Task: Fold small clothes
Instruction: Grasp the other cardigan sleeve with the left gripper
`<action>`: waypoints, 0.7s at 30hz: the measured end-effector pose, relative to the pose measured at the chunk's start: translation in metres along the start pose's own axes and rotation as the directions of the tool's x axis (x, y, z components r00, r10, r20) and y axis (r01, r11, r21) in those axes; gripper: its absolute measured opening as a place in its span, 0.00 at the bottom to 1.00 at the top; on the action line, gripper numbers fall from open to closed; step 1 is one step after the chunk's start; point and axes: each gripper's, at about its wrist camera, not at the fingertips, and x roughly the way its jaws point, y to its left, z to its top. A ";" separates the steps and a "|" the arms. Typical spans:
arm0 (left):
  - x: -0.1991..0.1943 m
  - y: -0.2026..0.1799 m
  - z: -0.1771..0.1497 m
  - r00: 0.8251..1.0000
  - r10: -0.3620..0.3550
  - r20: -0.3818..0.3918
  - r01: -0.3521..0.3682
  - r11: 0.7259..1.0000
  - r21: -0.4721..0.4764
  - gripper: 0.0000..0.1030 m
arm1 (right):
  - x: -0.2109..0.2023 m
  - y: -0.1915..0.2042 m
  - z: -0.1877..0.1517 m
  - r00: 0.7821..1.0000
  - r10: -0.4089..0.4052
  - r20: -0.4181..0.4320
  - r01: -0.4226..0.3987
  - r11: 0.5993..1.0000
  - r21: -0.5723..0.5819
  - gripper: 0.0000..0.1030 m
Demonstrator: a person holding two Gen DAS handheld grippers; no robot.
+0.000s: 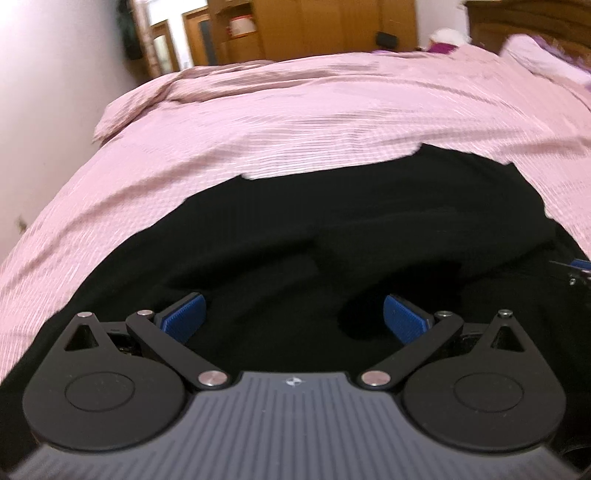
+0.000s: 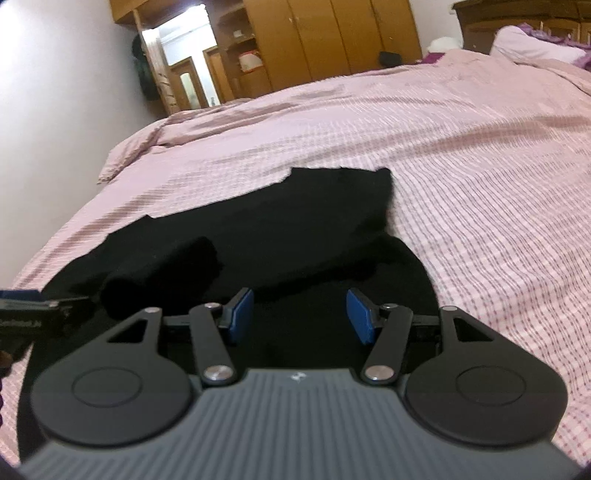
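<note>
A black garment lies spread on the pink checked bedcover; it also shows in the right wrist view, with a rolled fold at its left. My left gripper is open, its blue pads wide apart just above the near part of the garment, holding nothing. My right gripper is open too, over the garment's near right part, its blue pads empty. The left gripper's tip shows at the left edge of the right wrist view. The right gripper's tip shows at the right edge of the left wrist view.
The bedcover stretches far and right of the garment. A pillow and wooden headboard are at the far right. Wooden wardrobes and a doorway stand behind the bed. A white wall is at the left.
</note>
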 end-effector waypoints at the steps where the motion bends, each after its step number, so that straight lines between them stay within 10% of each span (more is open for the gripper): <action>1: 0.003 -0.007 0.002 1.000 -0.003 0.004 0.003 1.000 0.027 1.00 | 0.002 -0.002 -0.002 1.000 -0.005 -0.003 0.005 1.000 -0.001 0.56; 13: 0.046 -0.076 0.005 0.988 0.016 0.151 -0.058 0.958 0.282 0.98 | 0.006 -0.016 -0.018 1.000 0.027 0.004 -0.027 0.999 0.029 0.55; 21: 0.056 -0.060 0.023 0.986 -0.054 0.159 0.031 0.989 0.143 0.46 | 0.009 -0.020 -0.021 0.999 0.038 0.019 -0.039 0.999 0.033 0.55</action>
